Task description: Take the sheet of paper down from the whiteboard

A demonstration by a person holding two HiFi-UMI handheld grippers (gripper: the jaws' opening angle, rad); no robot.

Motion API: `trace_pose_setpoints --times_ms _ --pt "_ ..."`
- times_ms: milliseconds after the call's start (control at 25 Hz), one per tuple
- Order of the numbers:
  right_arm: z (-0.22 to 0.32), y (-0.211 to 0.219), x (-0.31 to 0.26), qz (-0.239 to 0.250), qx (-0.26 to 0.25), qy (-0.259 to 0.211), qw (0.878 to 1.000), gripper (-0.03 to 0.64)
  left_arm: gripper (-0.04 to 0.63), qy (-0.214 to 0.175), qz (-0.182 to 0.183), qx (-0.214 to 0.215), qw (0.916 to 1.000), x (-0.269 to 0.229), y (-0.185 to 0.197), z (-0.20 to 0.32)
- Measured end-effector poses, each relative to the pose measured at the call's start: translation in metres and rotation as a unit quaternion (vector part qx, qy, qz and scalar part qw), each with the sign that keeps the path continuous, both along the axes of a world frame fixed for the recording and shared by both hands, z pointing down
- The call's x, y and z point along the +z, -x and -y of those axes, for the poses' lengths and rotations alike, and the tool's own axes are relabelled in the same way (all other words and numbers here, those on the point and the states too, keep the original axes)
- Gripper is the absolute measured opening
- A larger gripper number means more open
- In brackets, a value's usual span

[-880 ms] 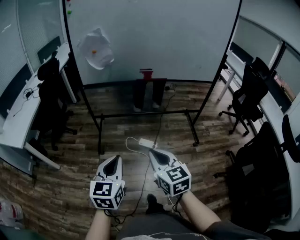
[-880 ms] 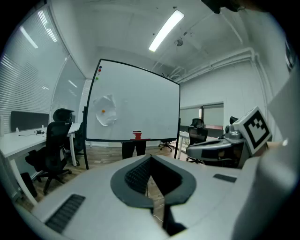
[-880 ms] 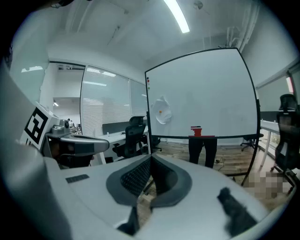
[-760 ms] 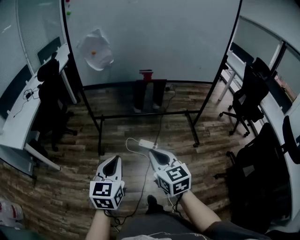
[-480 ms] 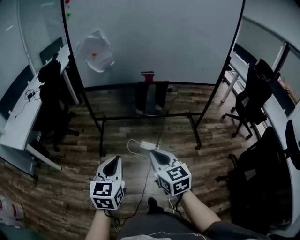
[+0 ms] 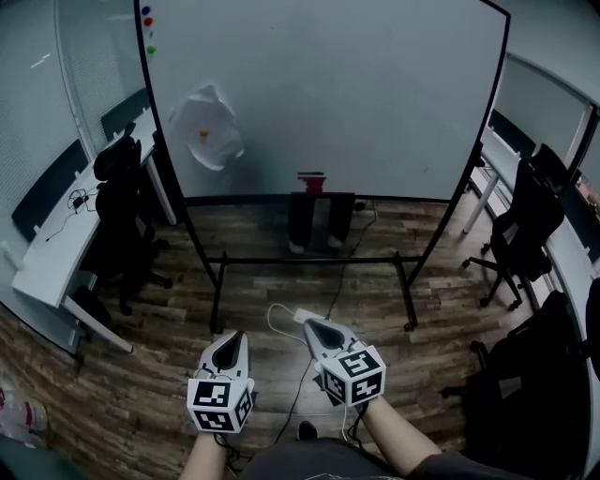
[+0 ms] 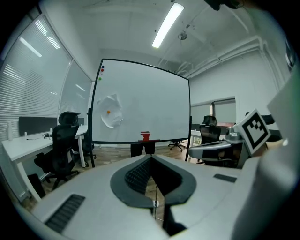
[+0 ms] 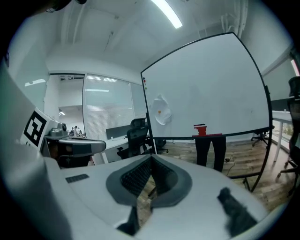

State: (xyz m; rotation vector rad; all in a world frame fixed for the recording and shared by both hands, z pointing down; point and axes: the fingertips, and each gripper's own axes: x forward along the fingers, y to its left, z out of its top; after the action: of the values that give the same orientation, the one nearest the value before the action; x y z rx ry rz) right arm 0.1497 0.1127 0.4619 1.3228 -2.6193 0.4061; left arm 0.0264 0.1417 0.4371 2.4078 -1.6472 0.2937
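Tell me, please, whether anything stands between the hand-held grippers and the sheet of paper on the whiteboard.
Nothing visible does: only open floor lies between the left hand-held gripper, the right hand-held gripper and the sheet of paper on the whiteboard.

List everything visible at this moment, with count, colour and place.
whiteboard: one, white with a black frame, on a stand ahead
paper: one, white, crumpled, on the whiteboard's upper left
orange magnet: one, on the paper
corner magnets: three, blue, red and green, at the whiteboard's top left corner
block: one, red, on the whiteboard's lower ledge
legs: two, dark, behind the whiteboard's lower edge
power strip: one, white, on the floor
chairs: at least three, black, one left, two right
desks: two, white, along both sides
left gripper: one, grey, shut, empty, bottom centre
right gripper: one, grey, shut, empty, beside it
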Motion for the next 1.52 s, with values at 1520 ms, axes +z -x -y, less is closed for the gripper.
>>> trace_pose_setpoints --times_ms 1520 --pt "0.224 0.099 0.014 -0.012 0.023 0.022 0.999 0.023 0.012 -0.010 -0.003 -0.006 0.9999 -0.006 0.126 0.248"
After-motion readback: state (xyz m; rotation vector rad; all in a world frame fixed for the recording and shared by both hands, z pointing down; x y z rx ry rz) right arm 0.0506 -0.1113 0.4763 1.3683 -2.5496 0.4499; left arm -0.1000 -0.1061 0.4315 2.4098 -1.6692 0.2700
